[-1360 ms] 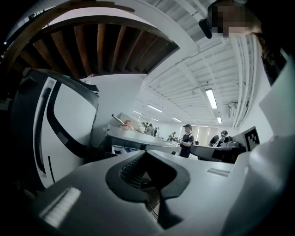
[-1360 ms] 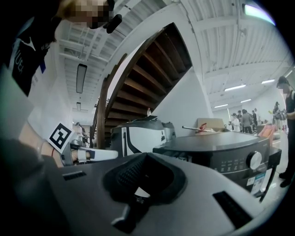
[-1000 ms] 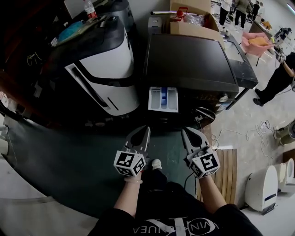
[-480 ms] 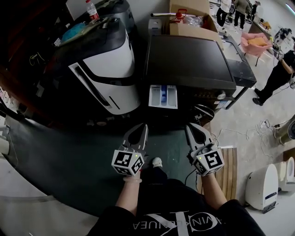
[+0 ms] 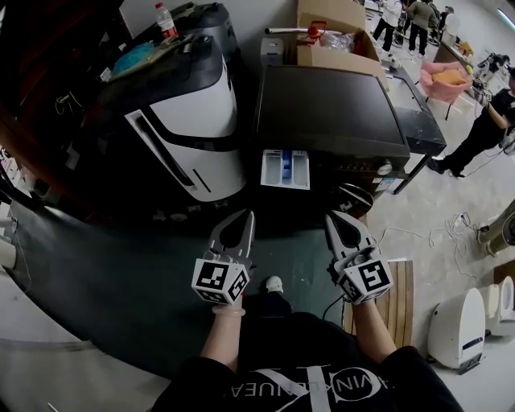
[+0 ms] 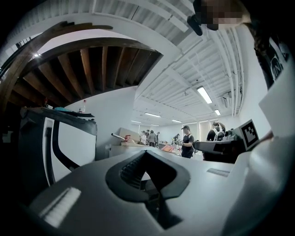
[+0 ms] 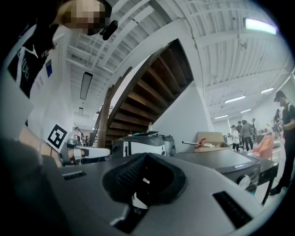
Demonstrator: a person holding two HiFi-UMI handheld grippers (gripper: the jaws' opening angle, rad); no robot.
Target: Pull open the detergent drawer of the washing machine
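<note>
In the head view the black-topped washing machine [image 5: 330, 109] stands ahead. Its white detergent drawer [image 5: 285, 170], with a blue insert, sticks out of the front at the left, pulled open. My left gripper [image 5: 244, 216] hovers below the drawer, apart from it, shut and empty. My right gripper [image 5: 332, 217] hangs beside it at the same height, also shut with nothing in it. The left gripper view shows my left gripper [image 6: 146, 154] with its tips together, pointing level. In the right gripper view my right gripper [image 7: 146, 156] is closed, with the machine's top at the right.
A large white-and-black appliance [image 5: 185, 121] stands left of the washer, a bottle [image 5: 166, 20] on top. A cardboard box [image 5: 334, 40] sits behind the washer. People stand at the back right near a pink chair [image 5: 448, 76]. A wooden slat mat [image 5: 400, 294] lies at my right.
Both grippers have risen a little and stayed shut. The drawer is open throughout and has not moved.
</note>
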